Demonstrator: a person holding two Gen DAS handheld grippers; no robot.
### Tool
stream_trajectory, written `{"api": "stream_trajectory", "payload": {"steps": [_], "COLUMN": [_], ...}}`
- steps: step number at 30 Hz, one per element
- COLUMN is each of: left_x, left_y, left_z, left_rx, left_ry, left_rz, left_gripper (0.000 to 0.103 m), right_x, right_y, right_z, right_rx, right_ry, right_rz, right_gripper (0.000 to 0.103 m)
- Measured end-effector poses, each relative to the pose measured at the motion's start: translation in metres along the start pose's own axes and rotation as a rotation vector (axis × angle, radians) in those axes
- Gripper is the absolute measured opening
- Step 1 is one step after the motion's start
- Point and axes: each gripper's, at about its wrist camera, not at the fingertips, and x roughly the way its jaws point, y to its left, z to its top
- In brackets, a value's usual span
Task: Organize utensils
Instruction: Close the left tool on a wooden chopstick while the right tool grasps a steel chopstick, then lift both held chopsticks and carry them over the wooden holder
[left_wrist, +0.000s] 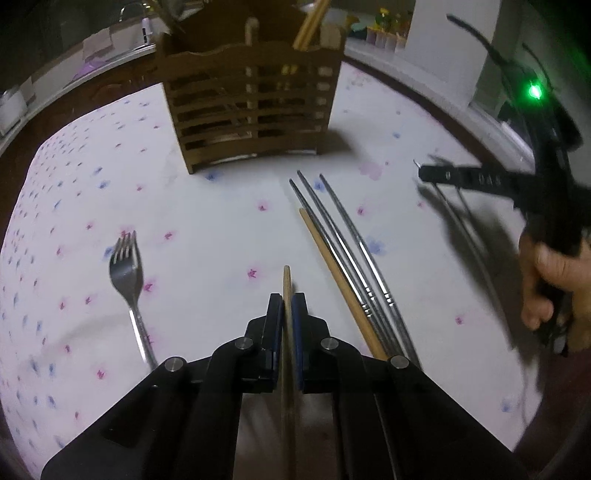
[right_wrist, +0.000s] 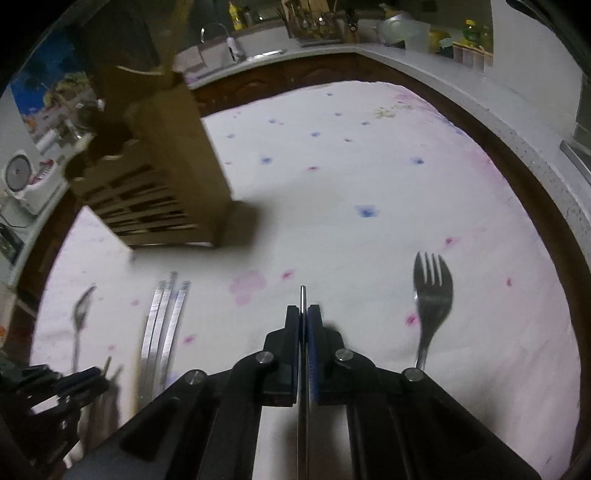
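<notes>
We've got a wooden chopstick (left_wrist: 286, 291) pinched in the left gripper (left_wrist: 287, 301) and a metal chopstick (right_wrist: 303, 295) clamped in the right gripper (right_wrist: 303, 312), both low over the floral tablecloth (left_wrist: 221, 206), slatted wooden holder (left_wrist: 251, 110) standing beyond, forks flat on either side

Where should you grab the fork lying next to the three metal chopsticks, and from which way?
Grip the fork across its thin handle, coming down from above. It lies flat on the tablecloth, and the narrow handle likely fits between the pads better than the wide tines.

Dim indoor light, fisheye-warped edges, motion blur, soft shadows.
</notes>
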Motion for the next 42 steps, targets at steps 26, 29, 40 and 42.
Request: {"api": "stream_trajectory", "payload": {"steps": [26, 29, 40, 42], "left_x": [-0.174, -0.181, -0.192, -0.195], "left_y": [0.017, 0.02, 0.026, 0.027], "left_z": [-0.007, -0.008, -0.009, -0.008], "left_rx": [-0.089, -0.1, -0.122, -0.126], "left_ry": [-0.354, -0.376, -0.433, -0.45], "left_rz": [-0.088, -0.081, -0.054, -0.059], "left_gripper": [0.005, 0.005, 0.005, 0.005], "right_x": [-0.166, -0.174, -0.187, -0.188], "right_y": [0.056, 0.059, 0.066, 0.066], "right_z": [-0.008, -0.009, -0.012, -0.011], "right_rx": [-0.091, -0.088, -0.095, -0.09], "right_ry": [-0.305, -0.331, -0.394, -0.406], "right_rz": [0.119, 0.122, 0.115, 0.111], "right_gripper": [0.004, 0.004, 0.004, 0.004]}}
